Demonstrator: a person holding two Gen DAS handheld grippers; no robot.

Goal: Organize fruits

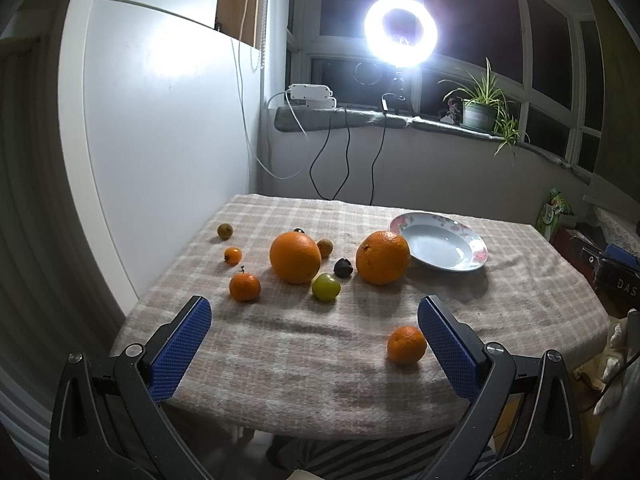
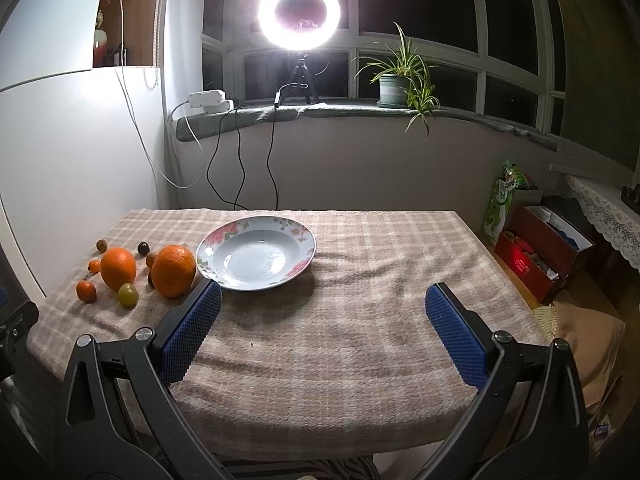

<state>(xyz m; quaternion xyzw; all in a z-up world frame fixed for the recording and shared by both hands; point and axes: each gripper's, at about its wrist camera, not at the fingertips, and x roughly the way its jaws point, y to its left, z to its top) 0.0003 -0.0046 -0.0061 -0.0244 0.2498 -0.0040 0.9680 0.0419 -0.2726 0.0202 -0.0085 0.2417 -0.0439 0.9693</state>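
Left wrist view: the left gripper (image 1: 315, 322) hangs wide open and empty over the near edge of the checked tablecloth (image 1: 304, 364). A small mandarin (image 1: 406, 345) lies in the lower right of the frame, just beside the right-hand finger — light, firm and round, likely to roll, best pinched across its middle. Two large oranges (image 1: 295, 257) (image 1: 383, 257) sit mid-frame, probably heavier and near the limit of the jaws' spread. The flowered plate (image 1: 476, 254), right of centre, holds nothing.

Right wrist view: the right gripper (image 2: 323, 304) is likewise spread and empty. The plate (image 2: 301, 268) sits at centre, bare — fragile china. All visible fruit clusters at the left edge, the nearest orange (image 2: 173, 271) just beside its rim.
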